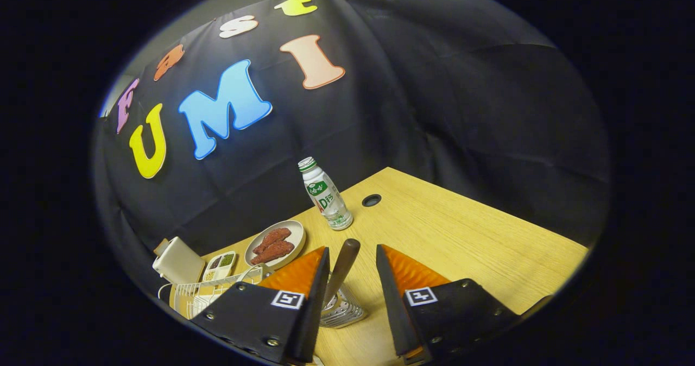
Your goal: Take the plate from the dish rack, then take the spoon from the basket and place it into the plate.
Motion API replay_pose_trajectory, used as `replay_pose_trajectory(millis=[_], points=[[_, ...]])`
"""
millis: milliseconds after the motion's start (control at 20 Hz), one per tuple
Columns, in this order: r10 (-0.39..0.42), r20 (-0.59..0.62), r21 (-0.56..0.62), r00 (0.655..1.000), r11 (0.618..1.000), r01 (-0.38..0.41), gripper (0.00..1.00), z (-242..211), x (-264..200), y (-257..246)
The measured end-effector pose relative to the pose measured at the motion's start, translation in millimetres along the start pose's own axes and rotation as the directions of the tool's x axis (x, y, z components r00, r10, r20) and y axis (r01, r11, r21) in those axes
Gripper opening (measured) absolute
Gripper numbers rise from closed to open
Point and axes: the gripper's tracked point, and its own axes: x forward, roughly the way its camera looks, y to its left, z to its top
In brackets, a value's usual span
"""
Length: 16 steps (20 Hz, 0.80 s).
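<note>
Tool (pixel 352 260): fingers stood apart, gripping nothing; the spoon handle rose in the gap between them, nearer the left finger, whether touching it could not be told.
Spoon (pixel 342 268): only its dark brown handle showed, tilted, upper end leaning right; its lower end went down into the basket.
Basket (pixel 341 310): a pale metal holder with punched holes, standing on the worktop between the fingers, low and partly behind the left one.
Plate (pixel 289 234): a pale oval plate lay flat on the worktop just beyond the left finger, two reddish-brown pieces of food (pixel 271 245) on it.
Dish rack (pixel 203 292): white wire, left of the left finger and partly behind the tool's body; what it held could not be made out.
Small tray (pixel 220 265): white, with compartments of green and brown bits, just left of the plate, beyond the rack.
Box (pixel 178 261): a cream boxy thing left of the small tray, at the worktop's far edge.
Bottle (pixel 324 194): white with a green cap, upright, beyond the fingers, behind the plate to its right.
Worktop (pixel 461 235): light wood, with a round dark hole (pixel 371 200) just right of the bottle.
</note>
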Motion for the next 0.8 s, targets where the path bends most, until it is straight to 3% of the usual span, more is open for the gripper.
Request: replay_pose_trajectory(millis=[150, 200, 250, 300, 450, 550, 800], points=[[0.015, -0.004, 0.002, 1.0, 1.0, -0.015, 0.5, 0, -1, 5], [0.025, -0.012, 0.002, 1.0, 1.0, -0.025, 0.34, -4, 5, 7], [0.013, -0.018, 0.005, 1.0, 1.0, -0.013, 0.35, -8, 3, 7], [0.013, -0.01, 0.021, 1.0, 1.0, -0.012, 0.19, -2, 6, 9], [0.012, -0.039, 0.051, 0.999, 0.999, -0.01, 0.18, 0, 4, 13], [0.019, -0.031, 0.092, 0.999, 0.996, -0.016, 0.06, 8, 7, 18], [0.025, -0.061, 0.065, 0.998, 0.998, -0.021, 0.06, 11, 11, 23]])
